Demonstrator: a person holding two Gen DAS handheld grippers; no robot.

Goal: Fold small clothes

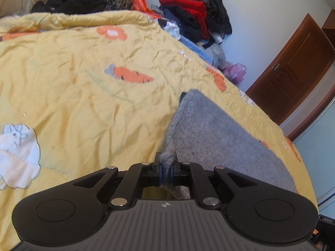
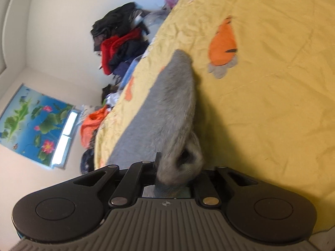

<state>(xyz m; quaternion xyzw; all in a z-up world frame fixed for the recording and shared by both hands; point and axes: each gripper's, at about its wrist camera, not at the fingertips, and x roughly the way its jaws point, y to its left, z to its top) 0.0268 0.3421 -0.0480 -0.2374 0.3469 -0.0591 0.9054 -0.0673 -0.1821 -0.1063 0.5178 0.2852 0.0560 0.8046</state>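
Right gripper (image 2: 166, 167) pinches bunched grey garment (image 2: 167, 108); fingers mostly hidden by cloth. Garment trails across yellow bedspread (image 2: 272, 104), seemingly lifted. Clothes pile (image 2: 119, 50) beyond.

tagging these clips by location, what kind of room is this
Most likely a bedroom in a home. A yellow bedspread printed with carrots and a rabbit fills both views, loose clothes are heaped along its far edge, and a wooden door stands by the wall.

both wrist views low over bed (image 1: 83, 87)
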